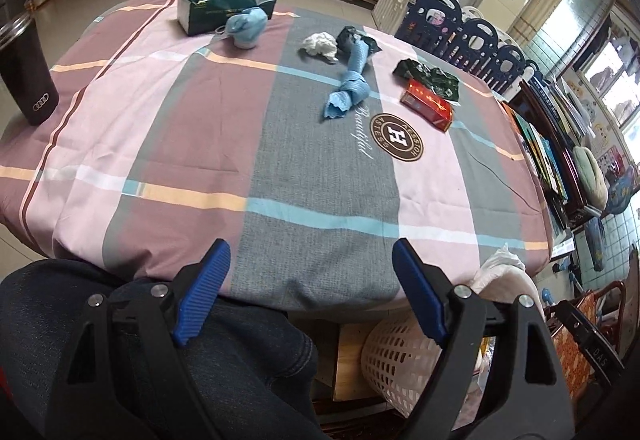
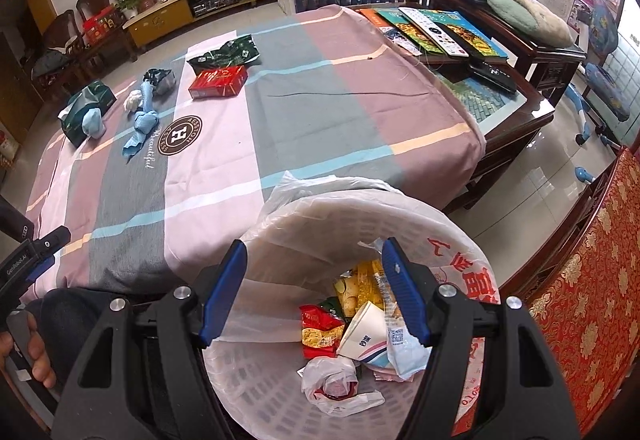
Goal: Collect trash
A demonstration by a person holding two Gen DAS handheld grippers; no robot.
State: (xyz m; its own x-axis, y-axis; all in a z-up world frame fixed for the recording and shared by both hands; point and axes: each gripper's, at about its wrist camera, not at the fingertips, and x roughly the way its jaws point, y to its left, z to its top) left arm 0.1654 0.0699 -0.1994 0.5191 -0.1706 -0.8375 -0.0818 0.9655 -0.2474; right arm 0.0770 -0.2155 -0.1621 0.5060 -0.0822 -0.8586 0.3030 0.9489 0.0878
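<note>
Trash lies on the plaid-covered table (image 1: 200, 128): a twisted blue cloth (image 1: 347, 88), a white crumpled tissue (image 1: 320, 45), a dark wrapper (image 1: 352, 38), a green wrapper (image 1: 430, 76) and a red box (image 1: 427, 103). In the right wrist view I see the red box (image 2: 218, 81), the green wrapper (image 2: 226, 54) and the blue cloth (image 2: 142, 128). My left gripper (image 1: 310, 292) is open and empty at the table's near edge. My right gripper (image 2: 314, 292) is open and empty above the white lined trash basket (image 2: 280, 392), which holds snack bags and a paper cup (image 2: 362, 332).
A green tissue pack (image 1: 218, 2) with a blue ball-like item (image 1: 246, 26) sits at the far side. A black cup (image 1: 26, 76) stands at the left edge. The basket (image 1: 396, 360) stands below the table edge. A side table with books (image 2: 440, 28) is on the right.
</note>
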